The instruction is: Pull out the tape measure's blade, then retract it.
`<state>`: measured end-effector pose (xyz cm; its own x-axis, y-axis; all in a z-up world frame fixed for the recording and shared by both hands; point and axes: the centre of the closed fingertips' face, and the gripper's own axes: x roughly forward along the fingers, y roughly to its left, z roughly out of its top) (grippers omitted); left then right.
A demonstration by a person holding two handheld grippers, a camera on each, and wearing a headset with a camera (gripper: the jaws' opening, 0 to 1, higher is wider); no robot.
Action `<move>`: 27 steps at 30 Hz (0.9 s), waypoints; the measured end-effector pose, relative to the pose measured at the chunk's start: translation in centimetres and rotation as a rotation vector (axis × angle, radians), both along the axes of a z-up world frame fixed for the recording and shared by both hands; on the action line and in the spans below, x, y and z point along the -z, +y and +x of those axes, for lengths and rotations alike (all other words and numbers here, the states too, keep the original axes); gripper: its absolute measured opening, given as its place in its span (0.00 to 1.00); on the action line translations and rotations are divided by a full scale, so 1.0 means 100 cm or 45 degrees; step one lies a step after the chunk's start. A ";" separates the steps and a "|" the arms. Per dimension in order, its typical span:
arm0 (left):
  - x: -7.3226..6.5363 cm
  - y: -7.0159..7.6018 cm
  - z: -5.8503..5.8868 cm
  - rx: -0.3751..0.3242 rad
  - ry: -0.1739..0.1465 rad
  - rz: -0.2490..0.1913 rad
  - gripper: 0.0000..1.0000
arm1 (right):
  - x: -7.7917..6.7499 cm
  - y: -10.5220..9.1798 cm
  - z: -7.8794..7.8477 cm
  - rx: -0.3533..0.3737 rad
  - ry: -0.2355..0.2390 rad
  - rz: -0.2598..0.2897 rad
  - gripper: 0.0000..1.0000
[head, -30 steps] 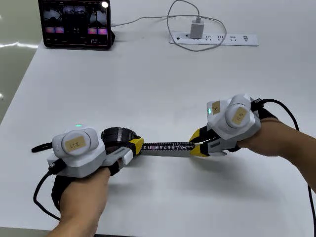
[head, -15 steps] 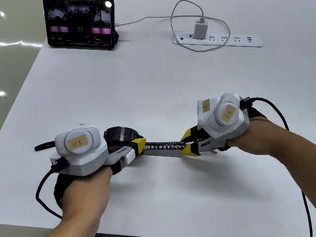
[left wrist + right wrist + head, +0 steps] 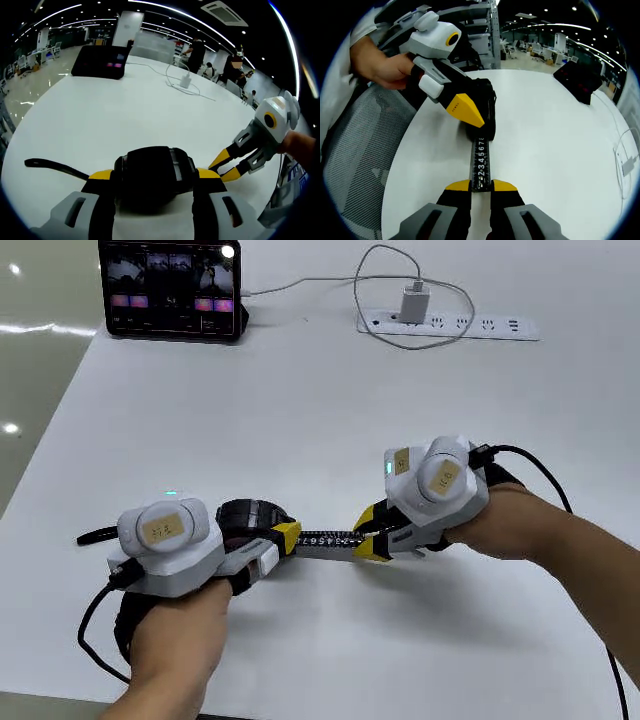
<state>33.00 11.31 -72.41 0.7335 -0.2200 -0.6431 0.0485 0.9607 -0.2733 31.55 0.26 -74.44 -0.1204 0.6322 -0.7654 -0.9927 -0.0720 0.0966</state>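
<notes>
My left gripper point(image 3: 268, 543) clamps the tape measure case point(image 3: 243, 517) from both sides, low on the table point(image 3: 300, 420) at 7 o'clock in head view; I judge that anchors it against the pull; my right gripper point(image 3: 372, 538), at the case's 3 o'clock, has jaws pressed together on the blade point(image 3: 325, 539) tip; short stretch out, rest presumably coiled inside the case.

The table point(image 3: 300, 420) is white, smooth and a little shiny. The tape measure point(image 3: 250, 518) has a black case, matt and rubber-like; its blade point(image 3: 480, 165) looks matt, with printed numbers. The left gripper point(image 3: 156, 175) and right gripper point(image 3: 481, 186) have smooth white plastic shells and matt yellow fingertips point(image 3: 505, 186). At eleven o'clock the tablet point(image 3: 172, 288) has a glossy screen, and the floor point(image 3: 35, 350) beside the table shines.
</notes>
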 end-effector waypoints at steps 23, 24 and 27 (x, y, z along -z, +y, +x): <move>0.000 0.000 0.001 -0.011 0.005 -0.020 0.57 | 0.004 0.034 -0.001 0.010 0.021 0.052 0.10; 0.000 0.000 0.001 -0.012 0.004 -0.020 0.57 | 0.004 0.035 -0.001 0.010 0.021 0.054 0.10; 0.000 0.000 0.001 -0.012 0.005 -0.020 0.57 | 0.004 0.039 -0.002 0.008 0.023 0.059 0.10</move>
<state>33.11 11.32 -72.40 0.7329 -0.2235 -0.6426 0.0386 0.9566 -0.2888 31.40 4.21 -74.89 -0.1302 0.6675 -0.7331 -0.9912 -0.0710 0.1114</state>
